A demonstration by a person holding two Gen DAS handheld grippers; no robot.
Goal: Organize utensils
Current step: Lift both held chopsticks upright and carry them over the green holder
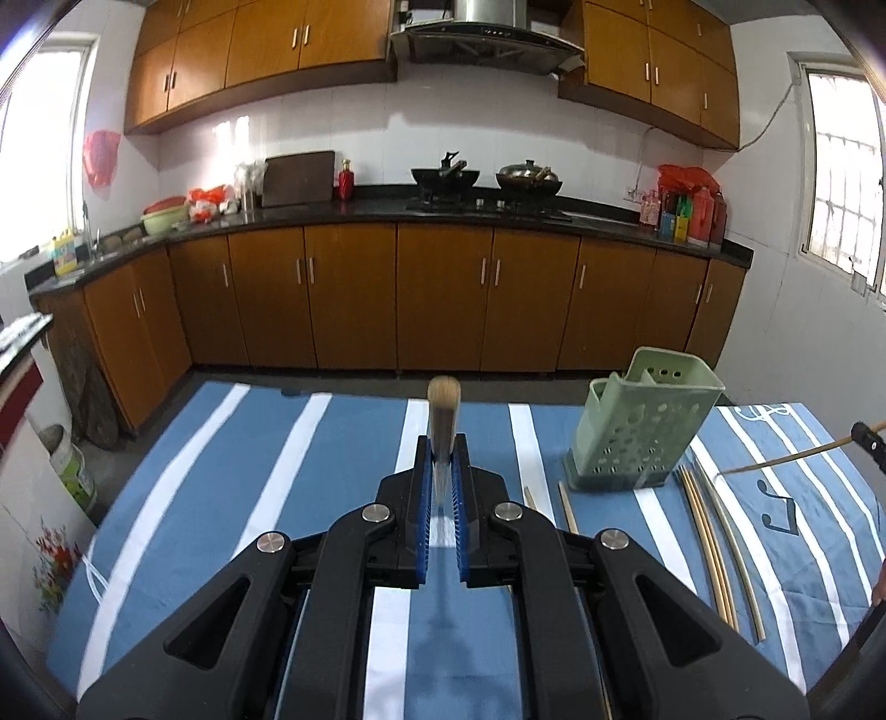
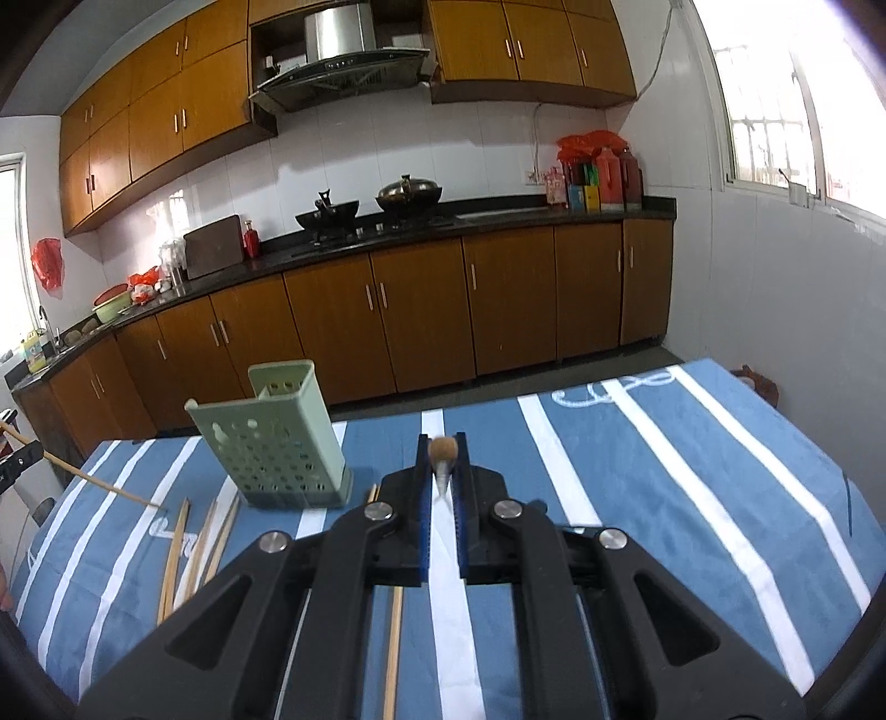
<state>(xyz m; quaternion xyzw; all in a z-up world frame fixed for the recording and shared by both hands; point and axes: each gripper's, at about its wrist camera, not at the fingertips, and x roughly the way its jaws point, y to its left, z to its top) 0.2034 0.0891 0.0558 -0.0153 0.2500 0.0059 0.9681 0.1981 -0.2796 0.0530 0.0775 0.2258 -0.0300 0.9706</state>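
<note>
While chopsticks [image 1: 702, 531] lie beside it, green holder [image 1: 642, 429] upright, interior unseen.

Home kitchen: wooden cabinets [image 1: 354, 293], range hood [image 1: 487, 33], woks [image 1: 446, 176] on stove

At 12 o'clock, 2 woks [image 1: 487, 180] sit on the stove beneath a steel range hood [image 1: 487, 27]. Brown cabinets [image 1: 443, 293] run under the black counter [image 1: 310, 213]. A cutting board [image 1: 299, 178] leans at 11 o'clock, red bottles [image 1: 706, 213] at 1 o'clock.

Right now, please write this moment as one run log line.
left gripper: shut on chopstick | right gripper: shut on chopstick | green holder: upright, empty | loose chopsticks: on cloth
</note>
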